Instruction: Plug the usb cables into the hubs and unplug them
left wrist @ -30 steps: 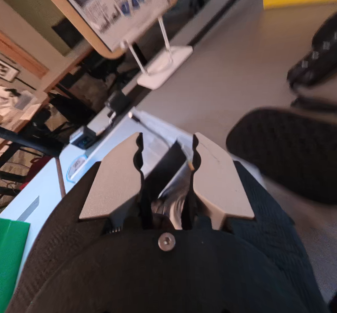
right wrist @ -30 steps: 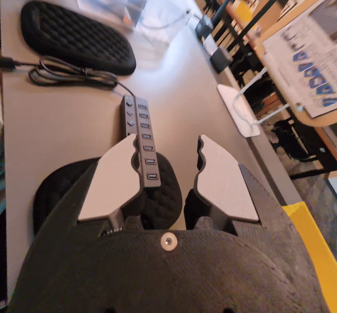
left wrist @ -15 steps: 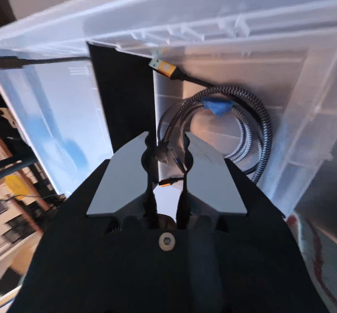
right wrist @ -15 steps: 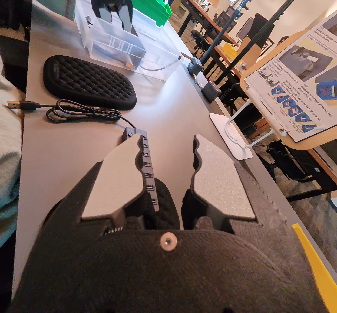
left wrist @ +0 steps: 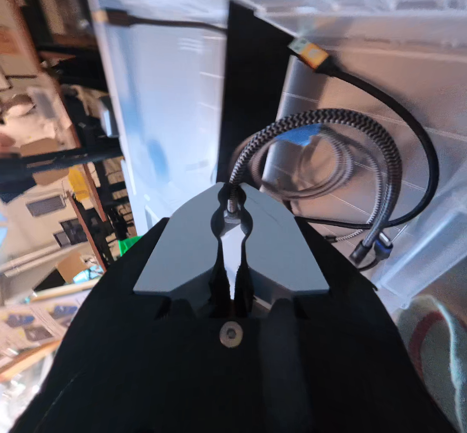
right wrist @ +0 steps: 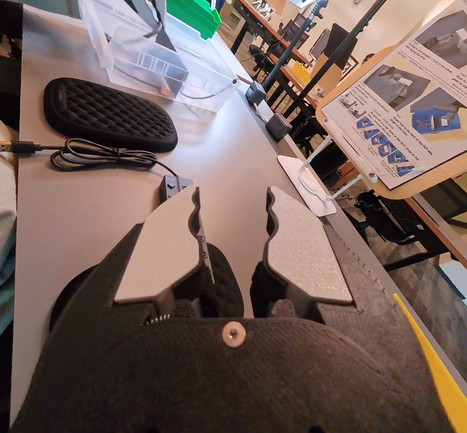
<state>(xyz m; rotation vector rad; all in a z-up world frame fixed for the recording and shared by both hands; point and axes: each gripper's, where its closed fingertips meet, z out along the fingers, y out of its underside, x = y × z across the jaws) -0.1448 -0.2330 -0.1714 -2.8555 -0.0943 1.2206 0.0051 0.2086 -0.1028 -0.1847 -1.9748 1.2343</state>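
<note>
My left gripper [left wrist: 231, 202] is shut on the silver plug end of a braided grey USB cable [left wrist: 338, 120] over the clear plastic bin [left wrist: 379, 4]; the cable's coil hangs in the bin. A black cable with an orange plug [left wrist: 309, 54] lies in the same bin. In the right wrist view the left gripper [right wrist: 151, 14] shows far off above the bin [right wrist: 202, 72]. My right gripper [right wrist: 231, 208] is open and empty, low over the grey table [right wrist: 227, 143]. A black USB hub [right wrist: 174, 183] lies just under its left finger, its own black cable [right wrist: 101, 153] coiled toward the table's left edge.
Two black padded wrist rests lie on the table, one far [right wrist: 108, 113] and one under my right gripper [right wrist: 225, 279]. A green bin [right wrist: 192, 9] stands behind the clear one. An instruction board on a white stand [right wrist: 310, 186] and two small grey cubes [right wrist: 278, 125] line the right edge. Spacing between my two grippers at the tips: around 50 cm.
My left gripper swung from the table to the clear bin, closed on the braided cable's plug and lifted it. My right gripper drew back a little along the hub, still open.
</note>
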